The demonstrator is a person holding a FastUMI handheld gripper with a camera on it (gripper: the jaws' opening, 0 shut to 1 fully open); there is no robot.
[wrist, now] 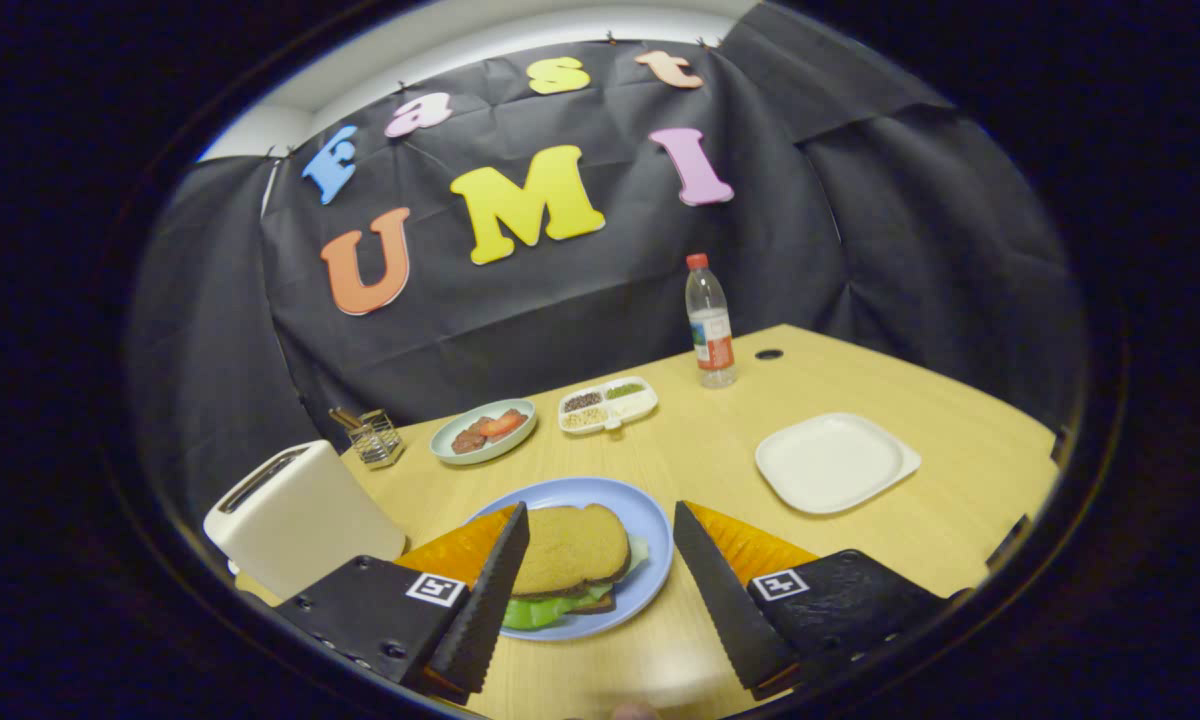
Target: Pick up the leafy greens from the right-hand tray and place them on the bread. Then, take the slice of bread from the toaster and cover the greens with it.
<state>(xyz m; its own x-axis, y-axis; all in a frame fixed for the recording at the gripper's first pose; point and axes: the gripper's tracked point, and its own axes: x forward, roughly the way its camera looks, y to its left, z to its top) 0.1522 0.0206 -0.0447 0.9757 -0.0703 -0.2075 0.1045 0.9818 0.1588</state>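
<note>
A blue plate (650, 520) lies on the wooden table just ahead of my fingers. On it sits a sandwich: a brown top slice of bread (570, 548) over leafy greens (540, 610) that stick out at the near side, with a lower slice under them. My gripper (600, 530) hangs open above the plate, and the sandwich shows in the gap between the two fingers without touching them. The white toaster (295, 515) stands left of the plate, beside my left finger; its slot looks dark. The white square tray (832, 462) to the right is bare.
Beyond the blue plate are a pale green dish (455, 450) with red and brown food, a white divided dish (642, 402) of seeds, a wire holder (375, 440) and a clear bottle (710, 322) with a red cap. A dark hole (768, 354) marks the tabletop near the bottle.
</note>
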